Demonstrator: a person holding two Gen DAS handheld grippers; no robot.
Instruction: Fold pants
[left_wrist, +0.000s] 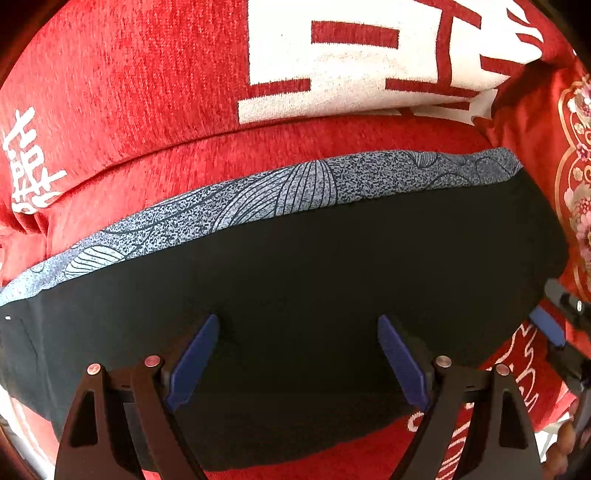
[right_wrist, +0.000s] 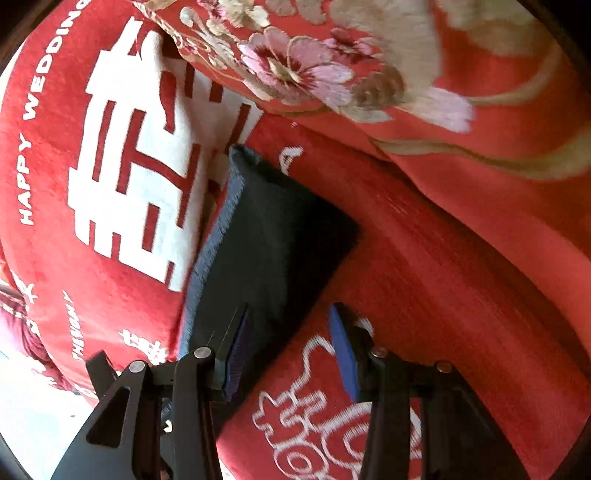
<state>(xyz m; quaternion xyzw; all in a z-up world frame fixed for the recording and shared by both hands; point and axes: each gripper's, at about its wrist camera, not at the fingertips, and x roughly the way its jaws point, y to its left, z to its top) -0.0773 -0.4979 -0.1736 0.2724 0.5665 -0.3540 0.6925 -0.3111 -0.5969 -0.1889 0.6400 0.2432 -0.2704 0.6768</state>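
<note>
In the left wrist view the pants (left_wrist: 295, 280) lie as a flat dark slab on the red sofa seat (left_wrist: 332, 136), with a grey-blue patterned layer (left_wrist: 236, 206) showing along their far edge, toward the backrest cushion (left_wrist: 129, 85) with its big white character. The left gripper (left_wrist: 298, 343) hangs over the near half of the pants with its 2 blue pads spread wide and nothing between them, so it is released. It sits low and centred over the pants, which I judge suits pressing or smoothing the fold more than picking up a corner. At the right edge of the pants a piece of the other tool (left_wrist: 557, 325) shows, near the embroidered red cloth (left_wrist: 576, 192).

In the right wrist view (somewhat motion-blurred) the pants (right_wrist: 273, 236) run away from the camera as a narrow dark stack, the patterned layer (right_wrist: 218, 236) on the side toward the backrest cushion (right_wrist: 122, 177). The right gripper (right_wrist: 291, 332) is released too, its jaws apart; one pad is over the pants' near corner, the other over the bare sofa seat (right_wrist: 424, 266). That straddle looks like a line-up on the pants' short edge, though whether a pad touches the fabric I cannot tell. The embroidered cloth (right_wrist: 443, 92) lies beyond the pants, apart from them.

The stack looks squared and compact, so the folding seems nearly finished.
</note>
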